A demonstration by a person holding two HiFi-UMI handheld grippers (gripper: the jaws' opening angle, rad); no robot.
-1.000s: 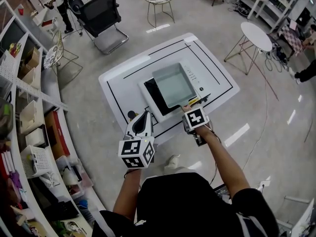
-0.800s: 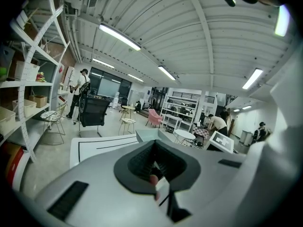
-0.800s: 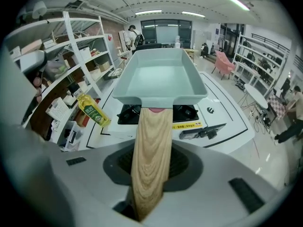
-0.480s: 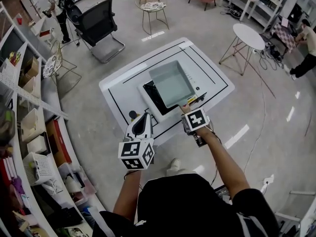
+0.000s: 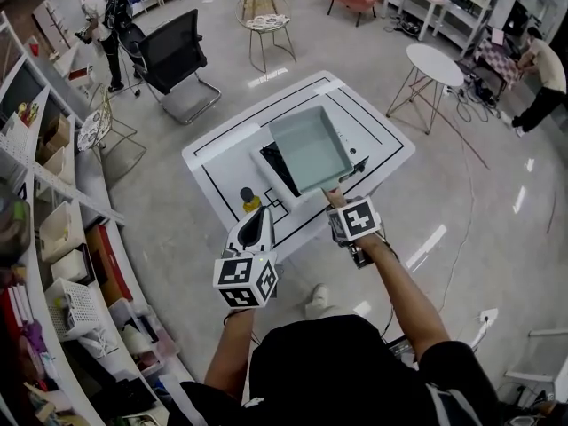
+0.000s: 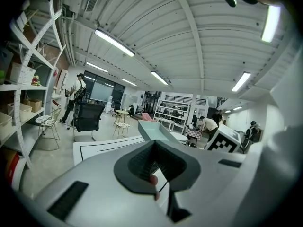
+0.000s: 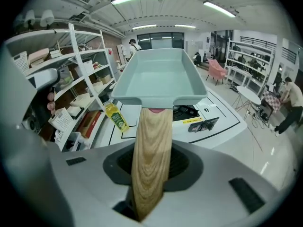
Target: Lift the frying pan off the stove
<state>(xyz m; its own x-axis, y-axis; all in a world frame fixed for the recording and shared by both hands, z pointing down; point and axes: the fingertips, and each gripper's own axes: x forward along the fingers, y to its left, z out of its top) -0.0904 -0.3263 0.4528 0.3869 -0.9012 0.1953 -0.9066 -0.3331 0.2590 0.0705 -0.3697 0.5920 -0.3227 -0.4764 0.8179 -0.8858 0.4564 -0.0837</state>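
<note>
With my right tool (image 5: pixel 335 201) clamped on its wooden handle (image 7: pixel 151 150), the frying pan (image 5: pixel 309 149) is already in the air over the stove (image 5: pixel 272 163), so next I should raise it clear and hold it level.

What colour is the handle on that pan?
The handle is light tan wood grain; the pan is pale blue-grey. The right gripper view shows it best.

Looks like an open lab or office space: storage shelves (image 5: pixel 44 162) down the left edge, office chair (image 5: pixel 173 43) and round side tables (image 5: pixel 437 63) up top, ceiling strip lights (image 6: pixel 113 42).
</note>
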